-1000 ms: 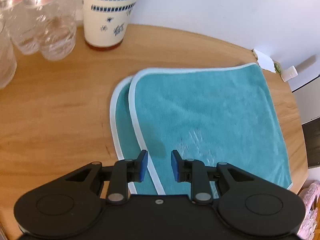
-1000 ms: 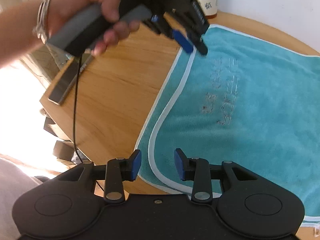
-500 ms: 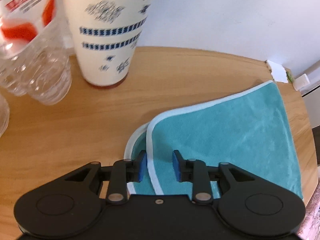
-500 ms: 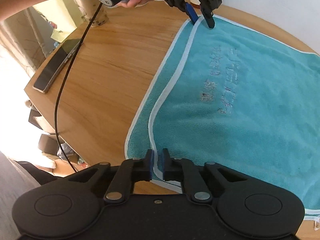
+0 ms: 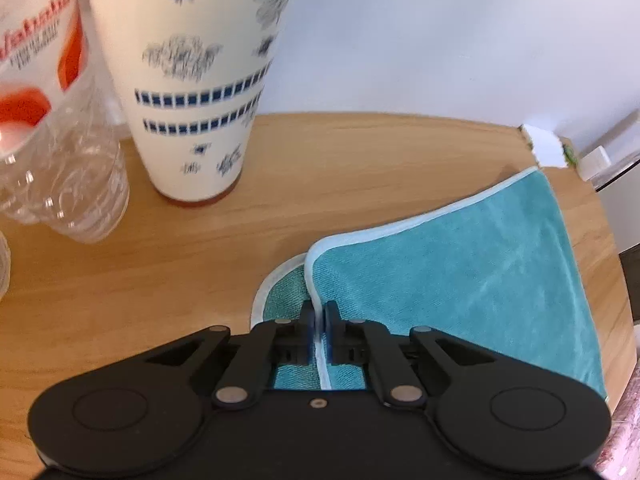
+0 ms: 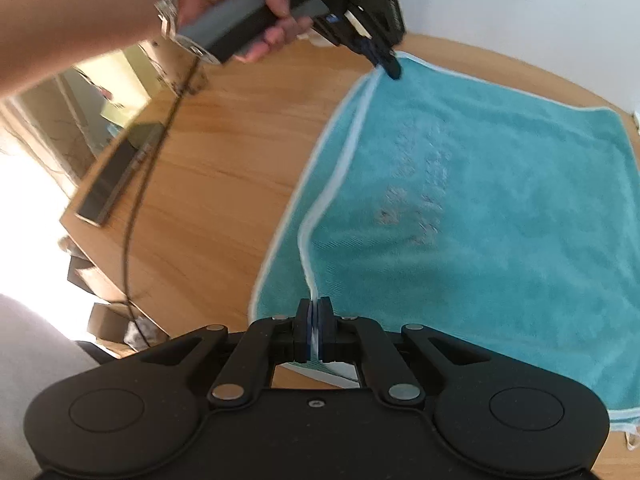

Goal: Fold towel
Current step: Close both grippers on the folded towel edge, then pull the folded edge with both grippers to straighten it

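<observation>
now the teal towel (image 6: 500,216) lies doubled on the round wooden worktop (image 6: 224,184), its white-trimmed upper layer sitting a little inside the lower one. the right tool (image 6: 317,330) is clenched on the white edge of the upper layer at the near corner. the left tool (image 5: 319,330) pinches the same trimmed edge at the far corner; in the right wrist view a hand (image 6: 236,4) grips its grey handle, a cable hanging down. a patterned cream cup (image 5: 192,80) and clear plastic bottles (image 5: 60,176) stand behind the towel, and a dark phone (image 6: 116,176) lies near the worktop's edge
</observation>
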The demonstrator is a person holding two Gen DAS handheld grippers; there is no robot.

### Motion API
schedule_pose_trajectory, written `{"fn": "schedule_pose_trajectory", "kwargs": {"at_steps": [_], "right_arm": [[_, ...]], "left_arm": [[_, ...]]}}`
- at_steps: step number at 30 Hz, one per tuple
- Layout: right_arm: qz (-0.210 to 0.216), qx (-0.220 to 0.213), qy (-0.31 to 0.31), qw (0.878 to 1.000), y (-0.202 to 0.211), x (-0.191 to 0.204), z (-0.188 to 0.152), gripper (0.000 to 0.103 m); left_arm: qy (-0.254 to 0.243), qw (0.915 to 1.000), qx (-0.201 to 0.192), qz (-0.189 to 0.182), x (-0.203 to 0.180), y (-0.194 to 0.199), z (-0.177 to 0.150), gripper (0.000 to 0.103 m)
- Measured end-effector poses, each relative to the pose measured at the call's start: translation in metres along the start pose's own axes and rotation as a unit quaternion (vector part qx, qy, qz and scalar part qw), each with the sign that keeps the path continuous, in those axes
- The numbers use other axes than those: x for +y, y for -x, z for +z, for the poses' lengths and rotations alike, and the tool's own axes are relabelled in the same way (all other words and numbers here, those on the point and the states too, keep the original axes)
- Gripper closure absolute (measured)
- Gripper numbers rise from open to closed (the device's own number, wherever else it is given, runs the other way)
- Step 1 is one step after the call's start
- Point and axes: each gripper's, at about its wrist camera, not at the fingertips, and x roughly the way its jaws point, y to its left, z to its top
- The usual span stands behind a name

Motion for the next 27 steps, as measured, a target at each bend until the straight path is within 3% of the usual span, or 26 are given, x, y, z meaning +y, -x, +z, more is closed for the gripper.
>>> {"fn": "schedule_pose_trajectory", "kwargs": {"at_steps": [6,11,23,27], "right_arm": [[0.013,-0.027,-0.006,1.0,0.022,0.002,0.009,0.101],[0.017,-0.031,0.002,0.999,0.027,0.007,0.011,0.101],[0.026,-0.014,-0.025,0.999,0.013,0.0,0.009,0.101],[0.028,-0.009,-0.03,0.999,0.011,-0.003,0.009,0.101]], "left_arm": [[-0.014,0.9997,-0.016,-0.01,-0.004,0.019,0.008,0.099],[-0.051,0.9981,-0.021,0.027,-0.008,0.021,0.011,0.099],[-0.035,0.999,0.009,0.025,0.006,-0.005,0.012,0.099],[-0.062,0.9966,0.027,0.048,-0.004,-0.015,0.013,0.091]]}}
